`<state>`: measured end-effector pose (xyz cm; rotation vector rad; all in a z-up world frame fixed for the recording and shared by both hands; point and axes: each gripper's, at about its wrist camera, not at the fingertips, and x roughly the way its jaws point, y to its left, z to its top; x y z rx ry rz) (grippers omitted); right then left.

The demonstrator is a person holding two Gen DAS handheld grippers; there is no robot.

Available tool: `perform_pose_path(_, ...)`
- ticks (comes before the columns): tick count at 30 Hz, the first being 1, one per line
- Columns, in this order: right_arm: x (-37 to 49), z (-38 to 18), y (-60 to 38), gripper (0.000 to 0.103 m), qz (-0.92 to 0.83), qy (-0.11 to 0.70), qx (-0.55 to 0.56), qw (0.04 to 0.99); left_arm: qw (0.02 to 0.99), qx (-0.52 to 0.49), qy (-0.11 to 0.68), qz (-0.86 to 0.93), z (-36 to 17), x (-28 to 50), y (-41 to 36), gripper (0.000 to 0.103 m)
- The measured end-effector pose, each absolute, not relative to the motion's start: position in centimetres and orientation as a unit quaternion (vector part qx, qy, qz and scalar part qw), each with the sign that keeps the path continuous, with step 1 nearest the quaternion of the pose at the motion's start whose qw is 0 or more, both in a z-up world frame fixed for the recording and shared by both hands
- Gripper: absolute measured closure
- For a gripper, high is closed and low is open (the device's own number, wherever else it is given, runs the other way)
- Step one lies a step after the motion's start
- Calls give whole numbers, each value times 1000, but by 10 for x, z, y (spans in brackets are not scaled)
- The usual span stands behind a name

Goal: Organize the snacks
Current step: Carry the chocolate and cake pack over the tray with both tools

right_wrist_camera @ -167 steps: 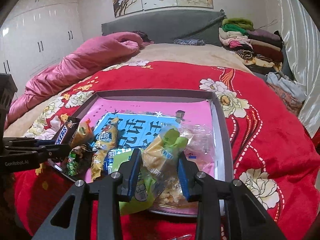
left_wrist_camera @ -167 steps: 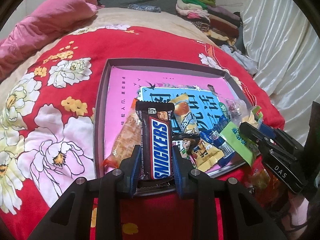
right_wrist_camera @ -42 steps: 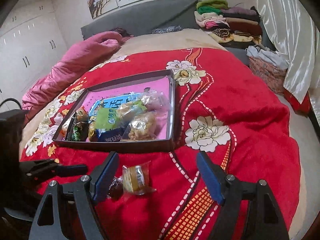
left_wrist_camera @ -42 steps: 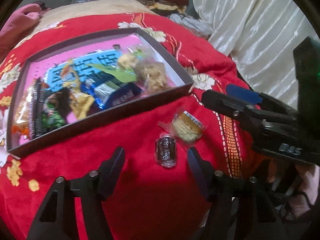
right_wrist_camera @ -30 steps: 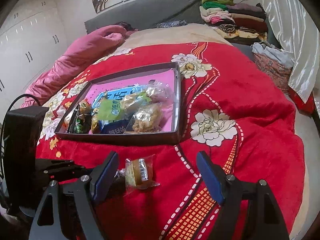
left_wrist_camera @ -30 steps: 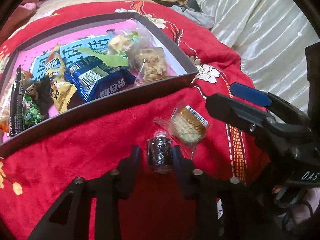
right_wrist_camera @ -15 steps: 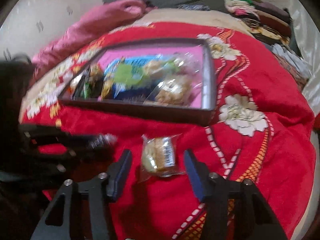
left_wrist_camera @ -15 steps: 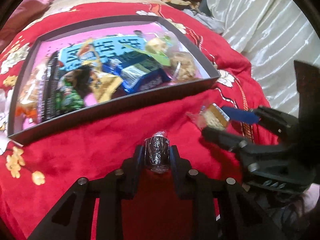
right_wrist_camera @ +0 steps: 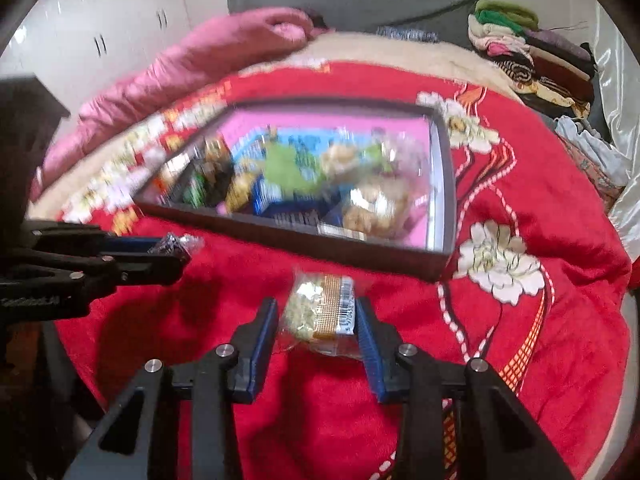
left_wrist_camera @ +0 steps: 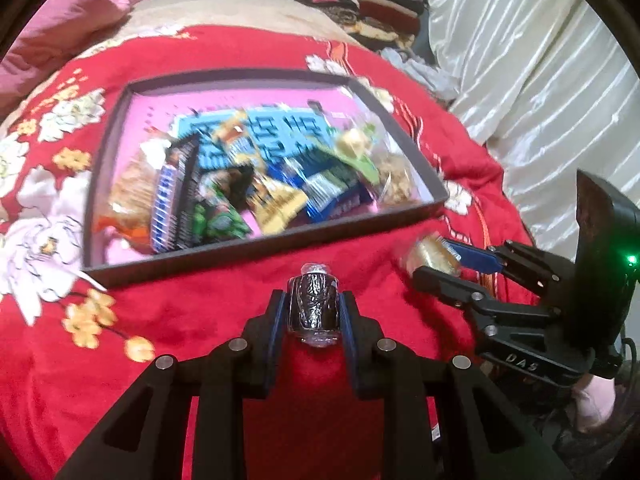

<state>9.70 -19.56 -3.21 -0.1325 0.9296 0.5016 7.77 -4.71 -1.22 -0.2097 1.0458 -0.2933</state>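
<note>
A dark foil-wrapped candy (left_wrist_camera: 314,314) sits between the blue pads of my left gripper (left_wrist_camera: 313,298), which is shut on it just above the red blanket, in front of the tray (left_wrist_camera: 260,240). From the right wrist view that candy (right_wrist_camera: 174,245) shows at the left gripper's tip. A clear-wrapped pastry packet (right_wrist_camera: 324,312) lies between the pads of my right gripper (right_wrist_camera: 317,308); its jaws are closing and both pads touch the wrapper. The left wrist view shows this packet (left_wrist_camera: 426,250) in the right gripper (left_wrist_camera: 432,258). The dark-walled, pink-floored tray (right_wrist_camera: 300,236) holds several snack packs.
A red flowered blanket (right_wrist_camera: 540,200) covers the bed. A pink quilt (right_wrist_camera: 208,52) lies at the far left, folded clothes (right_wrist_camera: 532,52) are stacked at the far right, and a pale curtain (left_wrist_camera: 540,80) hangs to the right. White wardrobe doors (right_wrist_camera: 100,20) stand behind.
My left gripper shut on the dark candy and lifted it off the blanket, swinging left. My right gripper came down around the pastry packet and narrowed onto it.
</note>
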Motion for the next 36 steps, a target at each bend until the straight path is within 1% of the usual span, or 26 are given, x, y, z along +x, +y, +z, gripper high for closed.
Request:
perform_pose_path(1,98,-28,-197,75,242,434,-53,866,854,-102,492,-136,-8,78,-44,76)
perform_pose_path(2,98,-24,-199,81,246,426,-43,869,857,-103,487,-133,-4,78,-40,76)
perform_pose_path(3,99,-20,-201,82,250,418,-33,873,860,-103,483,-130,-1,78,-38,76)
perform_pose_path(5,100,-19,-203,82,252,418,-23,873,863,-106,478,-127,4,78,-33,76)
perform_pose_path(9,103,-28,-205,82,246,448,-28,859,863,-112,477,-124,5,78,-28,76)
perform_pose_path(11,100,-31,-202,77,245,457,-38,854,861,-114,479,-127,5,78,-28,76)
perform_pose_path(13,99,-38,-197,64,239,474,-56,846,860,-114,480,-130,3,78,-32,76)
perform_pose_path(15,98,-45,-192,61,230,484,-76,840,859,-113,481,-133,2,78,-35,76)
perform_pose_path(21,99,-61,-180,61,224,507,-119,824,858,-112,481,-138,1,78,-40,76)
perform_pose_path(24,98,-59,-181,67,227,501,-118,827,859,-112,480,-138,2,77,-40,76)
perform_pose_path(32,98,-22,-207,68,280,428,3,859,867,-121,465,-135,14,79,-35,76)
perform_pose_path(36,101,1,-218,68,284,374,44,882,871,-124,458,-131,20,83,-34,76)
